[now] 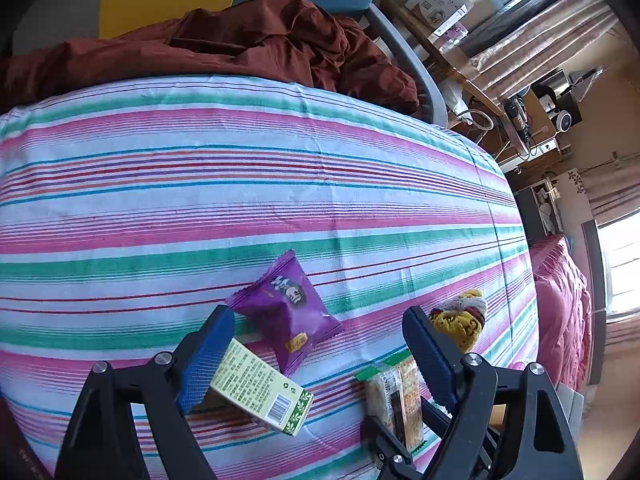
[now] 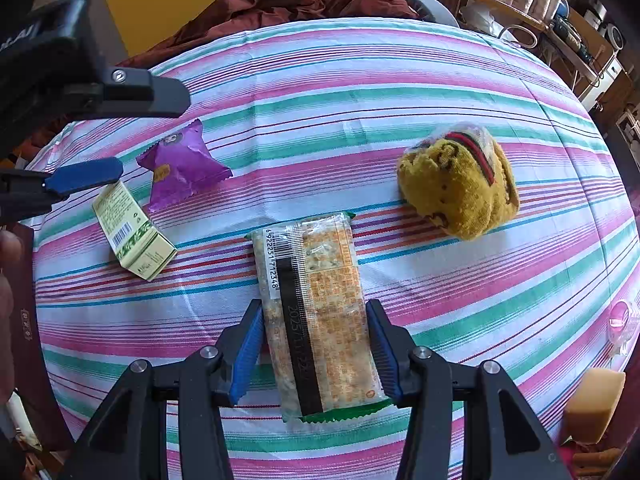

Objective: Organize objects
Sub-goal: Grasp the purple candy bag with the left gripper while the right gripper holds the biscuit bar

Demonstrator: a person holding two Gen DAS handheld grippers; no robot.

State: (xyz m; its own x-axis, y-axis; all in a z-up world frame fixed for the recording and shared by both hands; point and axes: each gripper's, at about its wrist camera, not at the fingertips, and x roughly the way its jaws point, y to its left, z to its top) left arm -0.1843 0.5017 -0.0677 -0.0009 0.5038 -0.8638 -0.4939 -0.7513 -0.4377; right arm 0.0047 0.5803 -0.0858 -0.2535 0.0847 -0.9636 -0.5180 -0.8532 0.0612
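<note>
We see a bed covered by one striped sheet [image 1: 240,184], with one rust-brown quilt [image 1: 256,44] bunched at its far end. Four small things lie on the sheet: one yellow plush toy [image 2: 456,184], one clear-wrapped cracker bar [image 2: 320,320], one green-and-cream carton [image 2: 132,232] and one purple snack packet [image 2: 180,164].

Only the left wrist view takes in the room beyond: a cluttered wooden desk [image 1: 480,92] past the bed rail, striped curtains [image 1: 540,36] and a pink-covered seat [image 1: 568,312] beside a bright window. Only the right wrist view shows one tan foam block [image 2: 596,404] at the near right edge of the bed and a dark red box [image 2: 24,320] at the left edge.

The right gripper [image 2: 316,344] is clamped on the cracker bar, its blue pads pressed to the two long sides of the wrapper, which lies flat on the sheet at the near middle. The left gripper [image 1: 316,356] stands with its jaws apart, holding nothing; one blue pad hangs over the carton's end and the other sits close to the toy, with the purple packet just ahead between them. In the right view we see that gripper from the side, above the carton.
</note>
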